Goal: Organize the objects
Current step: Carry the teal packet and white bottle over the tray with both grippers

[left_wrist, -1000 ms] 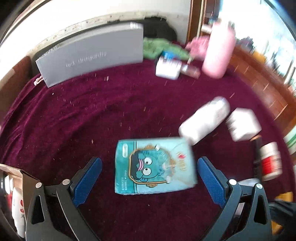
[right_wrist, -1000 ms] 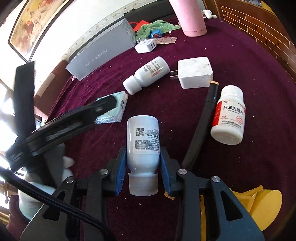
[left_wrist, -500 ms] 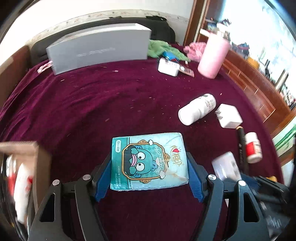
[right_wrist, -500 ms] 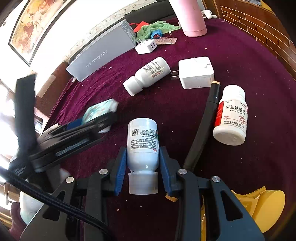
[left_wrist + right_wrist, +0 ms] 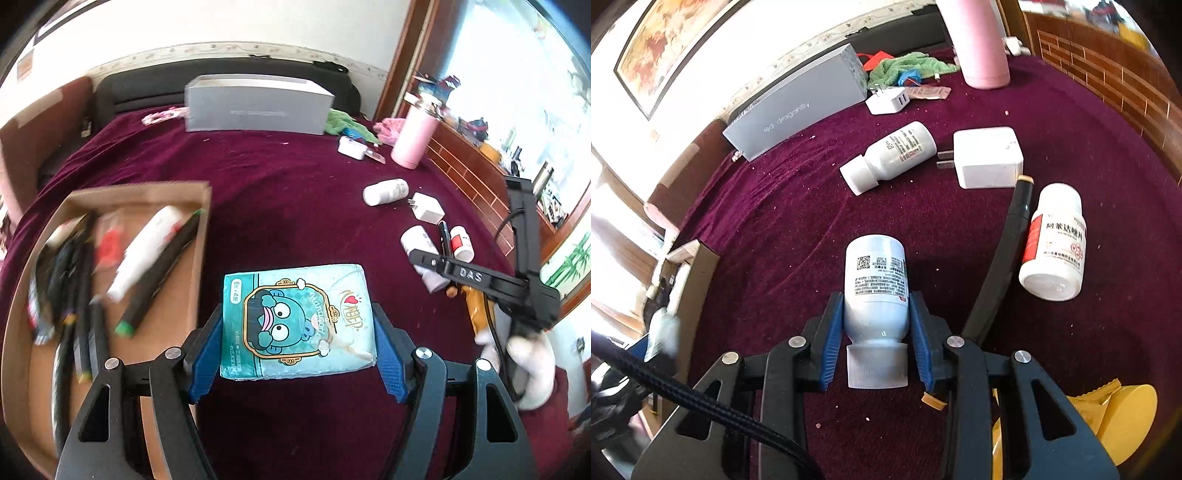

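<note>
The desk (image 5: 1071, 122) is covered with a dark red cloth, velvety and matt, with small crumbs on it. The tissue pack (image 5: 297, 321) has a thin plastic wrap, slightly shiny and wrinkled. The white bottle (image 5: 876, 291) is smooth plastic with a paper label and a ribbed cap. The tray (image 5: 170, 314) is plain brown cardboard, matt. The grey box (image 5: 801, 110) looks like smooth matt card. The green towel (image 5: 908, 66) is rough, fluffy cloth.

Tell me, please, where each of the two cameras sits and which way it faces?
Left wrist: on the left gripper, looking down over its tissue pack toward the cardboard box; the right gripper and a gloved hand show.
Right wrist: on the right gripper, looking down at its white bottle.
Shared: grey box, pink flask, white charger.
</note>
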Motion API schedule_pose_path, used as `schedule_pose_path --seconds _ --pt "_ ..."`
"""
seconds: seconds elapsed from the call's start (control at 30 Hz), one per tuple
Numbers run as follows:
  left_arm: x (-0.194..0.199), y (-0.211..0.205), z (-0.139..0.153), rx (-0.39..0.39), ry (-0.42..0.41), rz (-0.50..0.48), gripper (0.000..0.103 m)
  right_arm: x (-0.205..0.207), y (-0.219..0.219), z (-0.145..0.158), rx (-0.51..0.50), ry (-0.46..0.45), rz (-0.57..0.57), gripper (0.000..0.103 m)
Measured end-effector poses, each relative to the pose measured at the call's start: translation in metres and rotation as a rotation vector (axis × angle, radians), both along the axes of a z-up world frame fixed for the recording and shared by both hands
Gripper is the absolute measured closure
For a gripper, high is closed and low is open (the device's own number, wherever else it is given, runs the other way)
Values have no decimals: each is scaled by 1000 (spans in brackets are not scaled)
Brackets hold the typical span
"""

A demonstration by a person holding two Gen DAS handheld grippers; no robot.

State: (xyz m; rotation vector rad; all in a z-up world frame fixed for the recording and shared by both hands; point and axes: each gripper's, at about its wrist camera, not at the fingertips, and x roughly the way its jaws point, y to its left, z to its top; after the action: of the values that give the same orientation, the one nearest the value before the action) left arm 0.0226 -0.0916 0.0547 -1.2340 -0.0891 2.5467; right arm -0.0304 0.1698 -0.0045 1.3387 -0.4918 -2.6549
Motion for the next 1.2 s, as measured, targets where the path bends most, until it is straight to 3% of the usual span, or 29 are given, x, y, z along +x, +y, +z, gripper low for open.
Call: schedule_pose_path --seconds 0.17,0.4,0.73,1.2 --pt "29 -30 -8 30 -9 42 36 4 -20 2 129 33 21 71" --pt "51 -47 -8 52 8 43 36 29 -40 12 132 22 37 71" --pt "71 -49 -5 99 29 3 36 72 -103 23 233 30 154 71" --pt "87 -70 1 129 65 26 36 95 -149 40 297 82 224 71"
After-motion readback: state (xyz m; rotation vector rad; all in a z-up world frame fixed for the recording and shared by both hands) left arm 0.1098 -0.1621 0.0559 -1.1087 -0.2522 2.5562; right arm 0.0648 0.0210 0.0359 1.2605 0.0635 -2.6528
